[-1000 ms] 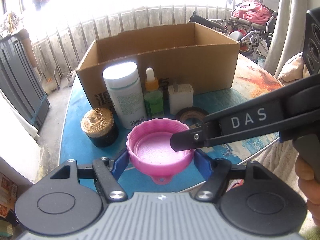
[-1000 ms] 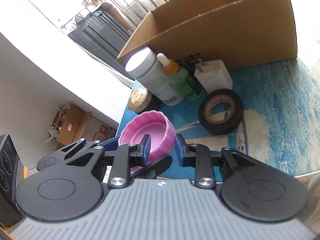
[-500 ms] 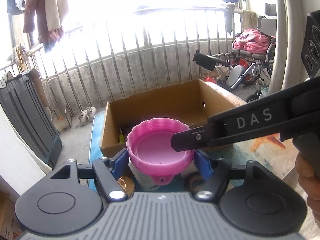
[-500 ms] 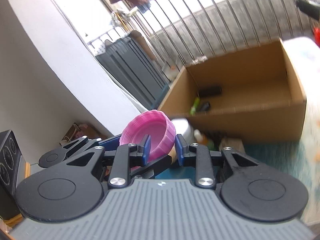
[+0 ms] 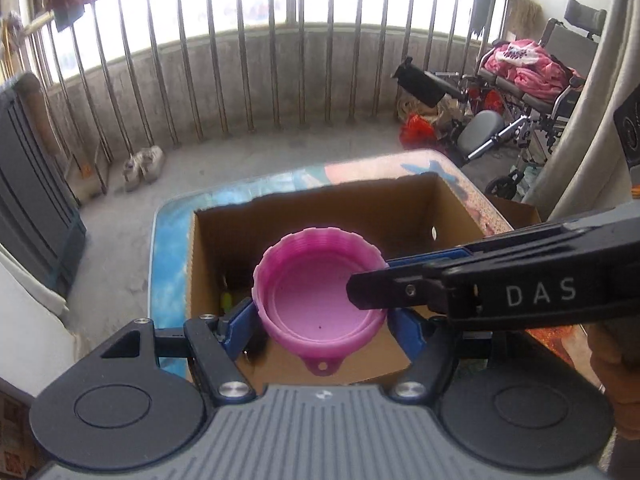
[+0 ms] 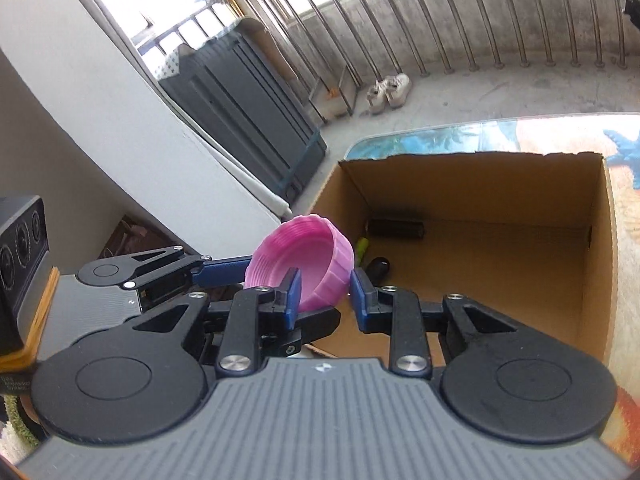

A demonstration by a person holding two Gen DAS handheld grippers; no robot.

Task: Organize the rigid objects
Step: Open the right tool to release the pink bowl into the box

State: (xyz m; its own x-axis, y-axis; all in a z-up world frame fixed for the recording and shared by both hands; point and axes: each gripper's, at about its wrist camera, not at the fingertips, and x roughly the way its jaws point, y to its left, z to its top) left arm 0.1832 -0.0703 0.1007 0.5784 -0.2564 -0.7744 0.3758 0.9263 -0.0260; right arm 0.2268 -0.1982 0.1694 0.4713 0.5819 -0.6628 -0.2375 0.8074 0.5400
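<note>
open cardboard box (image 5: 400, 216) on the counter (image 5: 248, 196), top flaps gone, far rim ragged. inside, toward the 9 o'clock wall: one dark cylinder (image 6: 395, 230) lying flat against the far wall, one yellow-green item (image 6: 362, 245) and one dark rounded item (image 6: 378, 266) just beside it; too small to name further. bare cardboard floor across the box's other half. beyond the counter at 12 o'clock: metal railing (image 5: 280, 60), a pair of pale shoes (image 6: 389, 87) on the concrete floor; dark grey cabinet (image 6: 244, 92) at 10 o'clock, wheelchair (image 5: 532, 92) with pink cloth at 2 o'clock.

one pink ribbed lid (image 5: 320, 292), hollow side up, held in the air over the box's near 9 o'clock part, partly hiding the items below. left hand-held gripper (image 5: 320, 320) clamped on its sides, blue pads on opposite walls, opening lid-wide. right hand-held gripper (image 6: 323, 294) reaching in from 3 o'clock, narrowly parted, one finger inside the lid, one outside, straddling the wall; whether pinching it tight, cannot tell.
</note>
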